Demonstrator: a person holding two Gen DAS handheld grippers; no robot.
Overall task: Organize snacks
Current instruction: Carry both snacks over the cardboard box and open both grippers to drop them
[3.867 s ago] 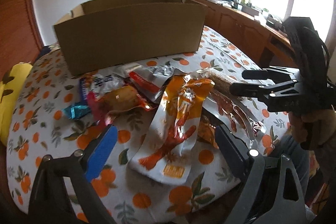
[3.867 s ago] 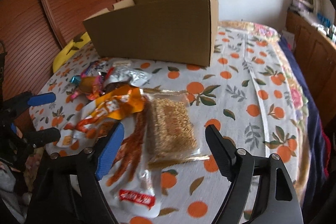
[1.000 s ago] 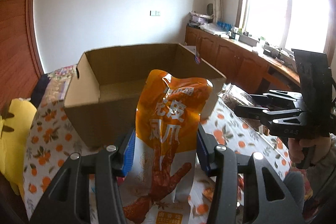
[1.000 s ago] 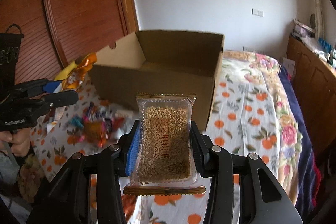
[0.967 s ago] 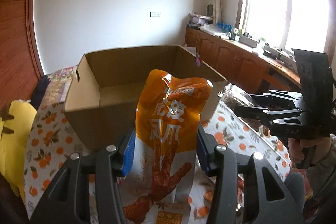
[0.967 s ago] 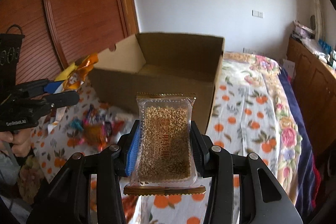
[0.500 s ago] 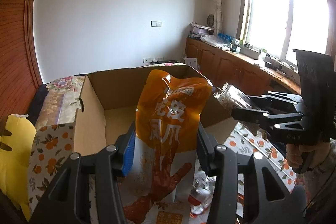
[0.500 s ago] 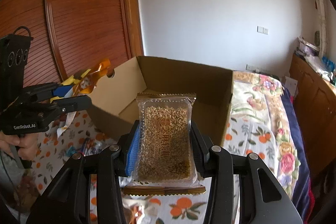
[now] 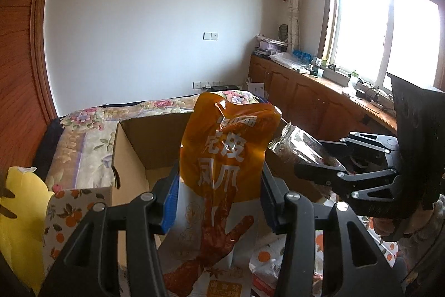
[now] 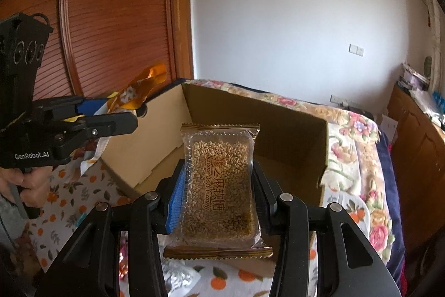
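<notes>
Left gripper, black with blue pads, was clamped on a tall orange and white foil snack pouch printed with a red chicken-foot picture; the pouch stood upright between the pads. Behind it sat an open brown cardboard box on a bed covered by an orange-fruit printed sheet. At right in this view, the right gripper held a clear packet at the box's near right corner, with a hand gripping its handle. A yellow cushion lay at left.

From the right wrist view, the right gripper was clamped on the sides of a clear rectangular packet of sesame soft candy with gold crimped ends, held upright in front of the box opening. The left gripper appeared at left beside the box's left wall, the orange pouch pinched in it, its top crumpled. Loose wrappers lay on the sheet below.
</notes>
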